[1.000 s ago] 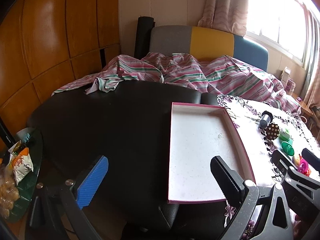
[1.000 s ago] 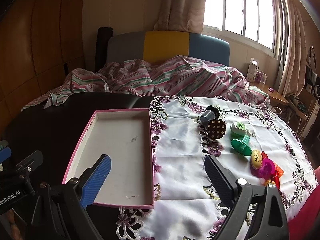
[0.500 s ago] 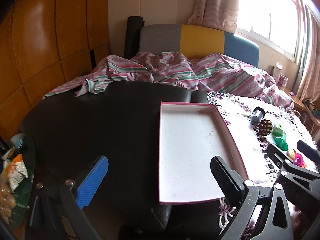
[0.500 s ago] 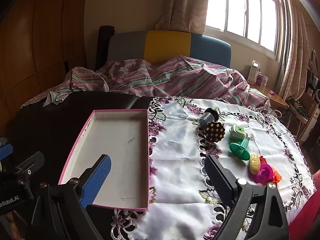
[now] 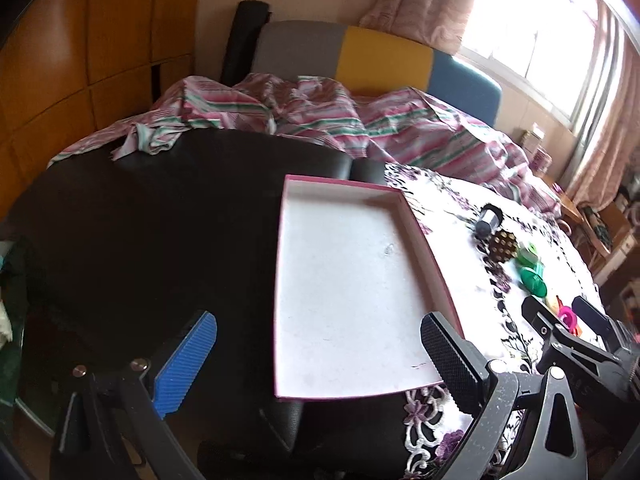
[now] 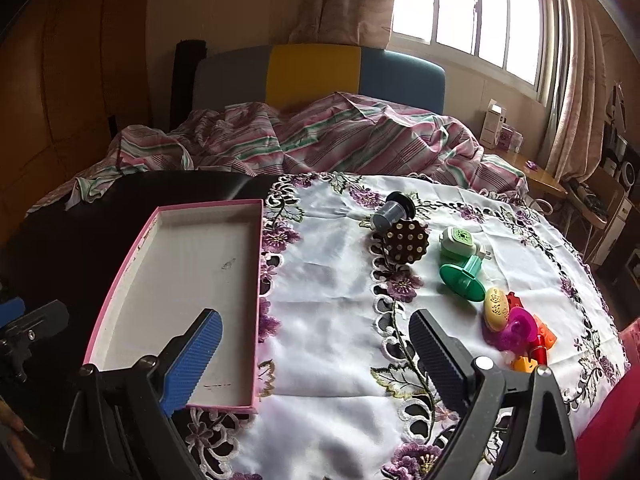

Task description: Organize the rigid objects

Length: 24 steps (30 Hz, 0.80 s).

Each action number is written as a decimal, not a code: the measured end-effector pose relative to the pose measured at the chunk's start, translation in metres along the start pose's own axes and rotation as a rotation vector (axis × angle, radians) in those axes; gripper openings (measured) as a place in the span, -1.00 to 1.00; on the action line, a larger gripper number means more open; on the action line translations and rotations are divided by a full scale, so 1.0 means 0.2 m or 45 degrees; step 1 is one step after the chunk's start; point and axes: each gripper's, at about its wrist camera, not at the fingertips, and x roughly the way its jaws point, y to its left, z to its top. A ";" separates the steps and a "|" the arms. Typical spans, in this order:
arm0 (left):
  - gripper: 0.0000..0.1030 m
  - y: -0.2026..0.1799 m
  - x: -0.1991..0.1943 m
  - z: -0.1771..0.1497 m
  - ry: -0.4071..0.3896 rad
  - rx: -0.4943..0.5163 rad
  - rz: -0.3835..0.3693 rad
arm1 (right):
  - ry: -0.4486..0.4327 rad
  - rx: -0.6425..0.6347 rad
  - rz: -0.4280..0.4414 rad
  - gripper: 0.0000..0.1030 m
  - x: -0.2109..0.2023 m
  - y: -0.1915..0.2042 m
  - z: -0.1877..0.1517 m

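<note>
Left gripper (image 5: 320, 356) sits at the bottom of the left wrist view, jaws spread wide, nothing between them; blue finger pad (image 5: 186, 362) lower left, black finger pad (image 5: 450, 360) lower right. Through the gap is a shallow pink-edged box (image 5: 344, 280), white inside, nothing in it, centre of frame. The box lies half on a black surface (image 5: 140, 240) and half on a white floral tablecloth (image 5: 452, 216).

Right gripper (image 6: 314, 354) is at the bottom of the right wrist view, also wide apart and holding nothing. Its blue pad overlaps the box (image 6: 180, 280) in the lower left; its black pad hangs over the tablecloth (image 6: 332, 280).

Small items sit in a loose row on the cloth, right of centre, well apart from the box: a grey cup (image 6: 388, 214) on its side, just beside a brown dotted disc (image 6: 406, 242), then a pale green plug-in device (image 6: 458, 242), a green flanged piece (image 6: 462, 278), a yellow oval piece (image 6: 496, 306), a pink round piece (image 6: 518, 328) and orange-red bits (image 6: 538, 344) touching it.

Striped bedding (image 6: 320, 140) and a grey-yellow-blue headboard (image 6: 316, 70) fill the upper middle; window (image 6: 472, 8) upper right. The other gripper shows at the left edge of the right wrist view, only partly seen.
</note>
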 end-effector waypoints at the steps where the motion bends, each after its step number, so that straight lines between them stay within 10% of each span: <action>1: 1.00 -0.02 0.01 0.01 0.005 0.011 -0.012 | 0.008 0.012 -0.006 0.88 0.01 -0.02 0.00; 11: 1.00 -0.26 0.03 0.06 0.030 0.137 -0.135 | 0.047 0.108 -0.037 0.88 0.04 -0.23 -0.02; 19: 1.00 -0.57 0.10 0.17 0.064 0.317 -0.391 | 0.184 0.365 -0.107 0.88 0.10 -0.73 -0.05; 24: 1.00 -0.82 0.27 0.24 0.177 0.436 -0.378 | 0.238 0.527 -0.149 0.88 0.14 -1.07 -0.03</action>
